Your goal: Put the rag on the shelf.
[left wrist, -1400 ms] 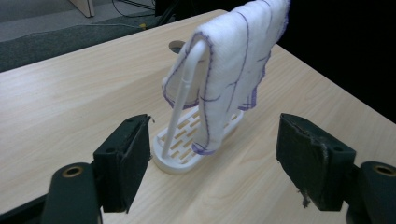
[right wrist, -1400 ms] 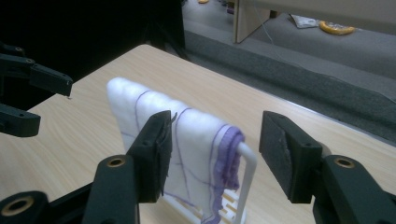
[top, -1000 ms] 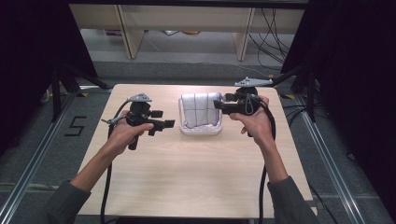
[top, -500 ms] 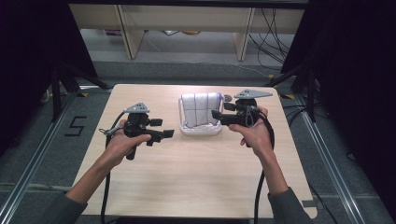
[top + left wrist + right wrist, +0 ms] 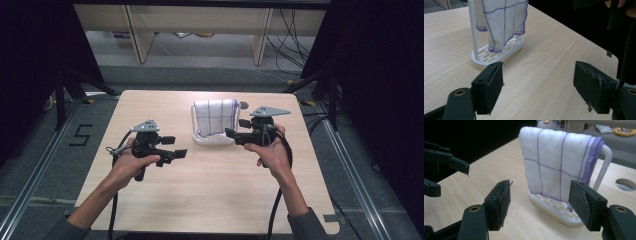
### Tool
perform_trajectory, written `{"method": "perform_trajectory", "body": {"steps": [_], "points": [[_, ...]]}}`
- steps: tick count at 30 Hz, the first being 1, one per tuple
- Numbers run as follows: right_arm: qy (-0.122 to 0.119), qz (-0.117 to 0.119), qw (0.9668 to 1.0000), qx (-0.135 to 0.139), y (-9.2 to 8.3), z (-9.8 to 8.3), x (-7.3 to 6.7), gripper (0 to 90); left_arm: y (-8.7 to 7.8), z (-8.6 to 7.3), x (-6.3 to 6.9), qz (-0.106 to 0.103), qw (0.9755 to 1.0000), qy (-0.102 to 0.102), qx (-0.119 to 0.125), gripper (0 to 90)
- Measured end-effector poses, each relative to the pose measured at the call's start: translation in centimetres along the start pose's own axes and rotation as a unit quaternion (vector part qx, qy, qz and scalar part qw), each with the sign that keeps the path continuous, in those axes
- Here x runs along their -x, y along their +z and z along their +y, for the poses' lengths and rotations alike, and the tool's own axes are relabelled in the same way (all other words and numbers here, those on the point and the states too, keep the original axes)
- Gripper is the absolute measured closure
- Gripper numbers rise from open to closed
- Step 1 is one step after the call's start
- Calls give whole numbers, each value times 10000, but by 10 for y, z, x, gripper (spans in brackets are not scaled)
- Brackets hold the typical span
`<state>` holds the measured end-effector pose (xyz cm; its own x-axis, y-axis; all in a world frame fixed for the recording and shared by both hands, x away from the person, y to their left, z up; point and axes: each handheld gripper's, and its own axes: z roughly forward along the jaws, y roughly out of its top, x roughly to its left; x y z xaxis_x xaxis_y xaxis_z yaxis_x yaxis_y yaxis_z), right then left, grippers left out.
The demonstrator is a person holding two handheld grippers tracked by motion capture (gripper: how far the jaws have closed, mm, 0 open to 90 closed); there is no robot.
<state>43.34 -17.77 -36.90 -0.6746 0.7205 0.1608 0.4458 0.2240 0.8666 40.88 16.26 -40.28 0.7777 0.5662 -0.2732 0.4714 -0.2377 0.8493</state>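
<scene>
The counter [image 5: 200, 190] is bare apart from the white rack [image 5: 214, 138] standing toward its far edge, a little right of centre. Over the rack's rail hangs the white cloth [image 5: 216, 116] with purple grid lines, its long axis running down both sides of the rail toward the slotted base. The rail itself seems to run left to right across the counter, though the high view is soft there.

Over the last second you have drawn both hands back toward yourself, away from the rack. That reads as a hang finished, not a grab starting.

Your left tool [image 5: 172, 151] is wide open and holds nothing. Your right tool [image 5: 234, 134], just beside the rack, is likewise spread wide and empty.
</scene>
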Motion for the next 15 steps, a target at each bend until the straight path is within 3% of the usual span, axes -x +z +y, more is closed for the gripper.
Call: {"method": "perform_trajectory", "body": {"steps": [4,8,9,10,12,13,14,15], "points": [[8,-74,10000,-65,3,-6,-1,323,-1,-6,3,8,10000,18,-39,232],[79,94,9998,-132,7,-11,-6,301,0,-13,6,-65,9999,84,-98,229],[-22,24,9999,-155,7,-12,-6,293,1,-15,7,-65,9999,87,-78,229],[68,43,9999,-128,7,-13,-8,291,1,-16,8,-70,9998,136,-110,229],[2,43,10000,-69,7,-14,-9,291,2,-19,11,-55,9998,145,-81,228],[102,87,9998,-159,5,-14,-12,291,1,-20,11,-64,9998,157,-123,228],[-100,67,9999,-84,6,-15,-10,290,1,-21,13,-32,9998,144,-126,228],[38,110,9999,-115,5,-16,-13,289,1,-24,13,-45,9998,152,-102,228]]}}
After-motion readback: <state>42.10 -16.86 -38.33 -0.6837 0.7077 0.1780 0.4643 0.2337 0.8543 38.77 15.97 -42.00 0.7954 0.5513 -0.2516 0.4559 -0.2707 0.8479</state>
